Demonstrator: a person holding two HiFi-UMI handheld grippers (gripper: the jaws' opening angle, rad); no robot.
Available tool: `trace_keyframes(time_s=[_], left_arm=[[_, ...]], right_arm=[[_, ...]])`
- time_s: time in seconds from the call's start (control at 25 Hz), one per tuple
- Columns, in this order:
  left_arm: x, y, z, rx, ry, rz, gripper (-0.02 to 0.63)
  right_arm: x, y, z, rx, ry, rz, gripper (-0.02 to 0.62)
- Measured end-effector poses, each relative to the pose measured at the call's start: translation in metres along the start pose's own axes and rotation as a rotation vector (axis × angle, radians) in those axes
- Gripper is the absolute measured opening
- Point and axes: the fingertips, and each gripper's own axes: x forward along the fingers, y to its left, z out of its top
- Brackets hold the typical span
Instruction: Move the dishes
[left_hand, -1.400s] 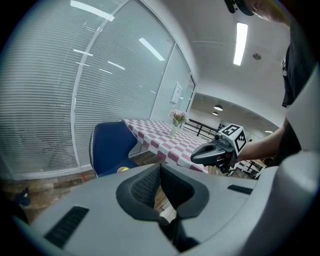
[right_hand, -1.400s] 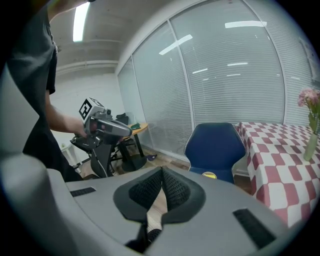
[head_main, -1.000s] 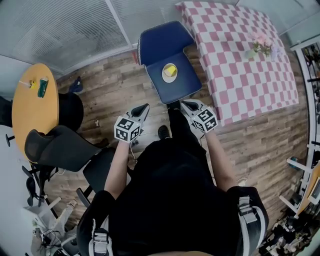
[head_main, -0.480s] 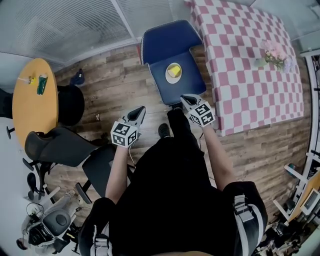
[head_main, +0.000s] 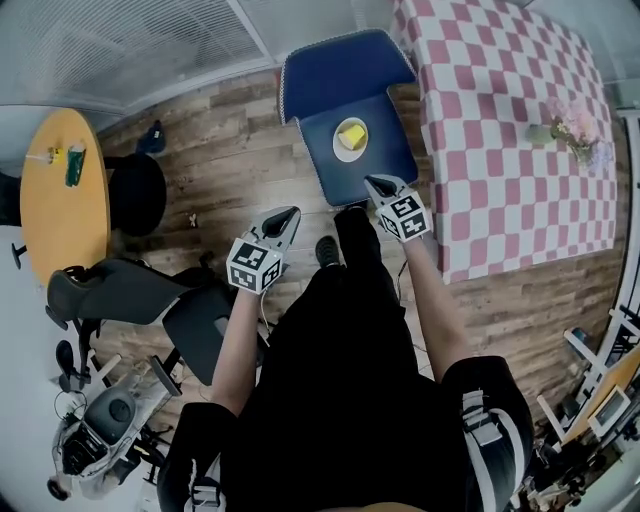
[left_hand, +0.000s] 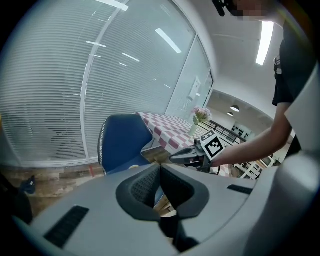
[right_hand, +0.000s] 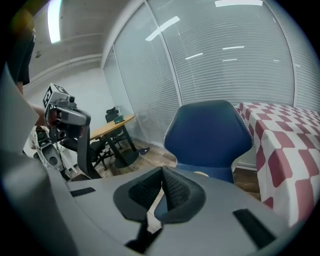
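A white plate (head_main: 350, 140) with a yellow cup (head_main: 351, 133) on it rests on the seat of a blue chair (head_main: 345, 70). My right gripper (head_main: 377, 184) is at the seat's front edge, just short of the plate, with its jaws shut and empty. My left gripper (head_main: 284, 214) hangs over the wood floor to the left of the chair, also shut on nothing. In the right gripper view the pads (right_hand: 170, 187) meet, and a sliver of the plate (right_hand: 201, 174) shows above them. In the left gripper view the pads (left_hand: 150, 186) also touch, in front of the blue chair (left_hand: 122, 142).
A table with a pink checkered cloth (head_main: 500, 110) stands right of the chair, with a flower vase (head_main: 570, 130) on it. A round orange table (head_main: 50, 210) and black office chairs (head_main: 130, 295) stand at the left. Window blinds run along the far wall.
Both grippers have come closer to the blue chair. The right one now reaches the seat's front edge. Both stay shut.
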Motion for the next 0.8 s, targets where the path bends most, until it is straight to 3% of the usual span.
trace_keyframes(time_s=[0.52, 0.8], left_arm=[[0.045, 0.015, -0.016, -0.055, 0.045, -0.010, 0.023], [0.074, 0.029, -0.038, -0.091, 0.066, -0.014, 0.023]], right_arm=[[0.058, -0.040, -0.015, 0.012, 0.036, 0.012, 0.014], [0.102, -0.068, -0.037, -0.003, 0.067, -0.022, 0.021]])
